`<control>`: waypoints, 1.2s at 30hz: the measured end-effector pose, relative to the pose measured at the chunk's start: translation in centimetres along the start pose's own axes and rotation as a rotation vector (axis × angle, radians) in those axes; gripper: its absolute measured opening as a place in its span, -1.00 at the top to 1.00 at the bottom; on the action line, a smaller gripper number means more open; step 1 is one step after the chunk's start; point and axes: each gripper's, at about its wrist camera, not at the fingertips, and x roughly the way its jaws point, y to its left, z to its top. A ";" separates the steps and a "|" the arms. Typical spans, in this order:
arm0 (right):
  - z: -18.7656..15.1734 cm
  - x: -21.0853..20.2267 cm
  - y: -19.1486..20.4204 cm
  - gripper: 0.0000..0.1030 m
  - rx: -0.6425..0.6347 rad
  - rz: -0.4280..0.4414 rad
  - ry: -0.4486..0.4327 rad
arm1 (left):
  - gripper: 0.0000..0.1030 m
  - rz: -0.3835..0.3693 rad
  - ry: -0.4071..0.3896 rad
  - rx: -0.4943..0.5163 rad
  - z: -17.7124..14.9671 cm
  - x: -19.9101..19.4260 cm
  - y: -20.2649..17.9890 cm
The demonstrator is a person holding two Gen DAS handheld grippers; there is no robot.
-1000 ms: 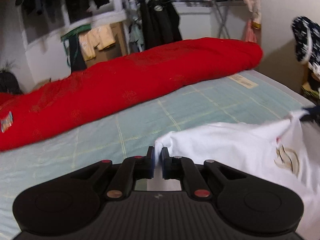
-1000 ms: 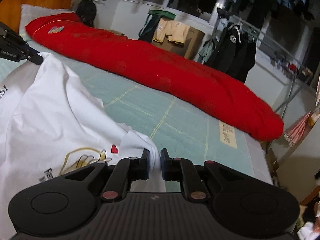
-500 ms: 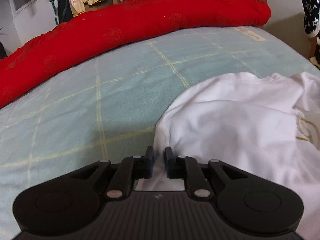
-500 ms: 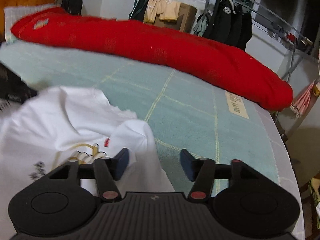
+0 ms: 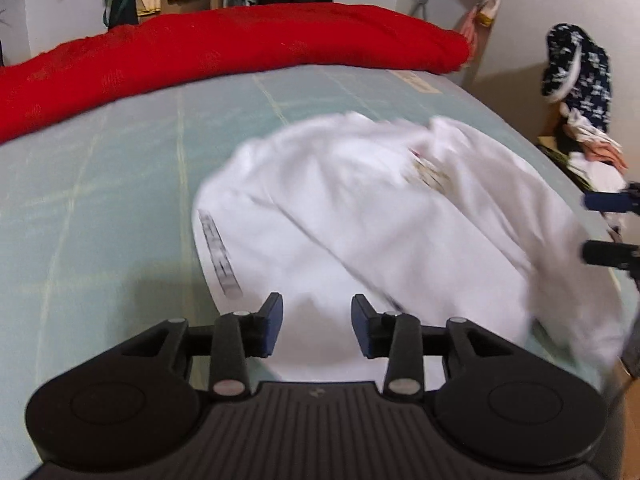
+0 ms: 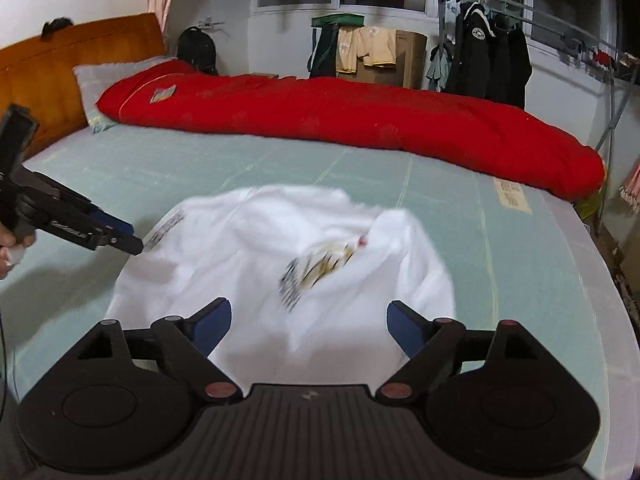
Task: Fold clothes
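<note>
A white T-shirt with a small printed motif lies crumpled on the pale green bed sheet. My left gripper hovers at its near edge, jaws opening, the cloth beneath them but not pinched. In the right wrist view the same T-shirt spreads in front of my right gripper, whose jaws are opening wide with nothing clamped. The left gripper shows there at the shirt's left edge, held by a hand. The right gripper pokes in at the right edge of the left wrist view.
A long red quilt lies rolled along the far side of the bed. A wooden headboard and grey pillow are at far left. Dark coats hang on a rack. A pile of clothes sits beyond the bed's right edge.
Both grippers were shut on corners of the lifted shirt; they have opened and let go. The shirt has dropped onto the bed, and both grippers have pulled back from it.
</note>
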 end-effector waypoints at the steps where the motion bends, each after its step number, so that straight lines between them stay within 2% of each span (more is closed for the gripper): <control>1: -0.8 -0.5 0.7 -0.74 0.000 0.004 -0.001 | 0.07 -0.011 -0.001 -0.006 -1.1 -0.5 -0.3; 7: -5.0 -3.3 2.7 -0.79 0.097 0.054 -0.026 | 0.04 -0.073 0.001 -0.076 -6.2 -1.7 -1.9; 11: -7.4 -4.0 2.8 -0.80 0.188 0.086 -0.018 | 0.05 -0.118 0.008 -0.102 -8.5 -1.2 -3.3; 13: -8.4 -4.0 3.1 -0.80 0.202 0.087 -0.005 | 0.04 -0.164 -0.006 -0.123 -9.1 -1.1 -4.0; 18: -10.1 -4.3 3.4 -0.80 0.243 0.105 0.003 | 0.02 -0.267 -0.026 -0.225 -10.2 0.1 -4.7; 23: -10.9 -4.0 2.9 -0.80 0.278 0.112 0.015 | 0.03 -0.308 -0.025 -0.312 -10.9 1.9 -4.3; 27: -11.3 -4.3 2.4 -0.80 0.310 0.131 -0.018 | 0.08 -0.387 -0.043 -0.432 -10.7 3.5 -2.8; 32: -11.2 -4.5 2.7 -0.81 0.302 0.149 -0.041 | 0.11 -0.441 -0.060 -0.494 -9.6 5.9 -2.1; 36: -11.1 -4.7 2.7 -0.81 0.303 0.152 -0.053 | 0.16 -0.479 -0.059 -0.541 -11.0 5.3 -2.0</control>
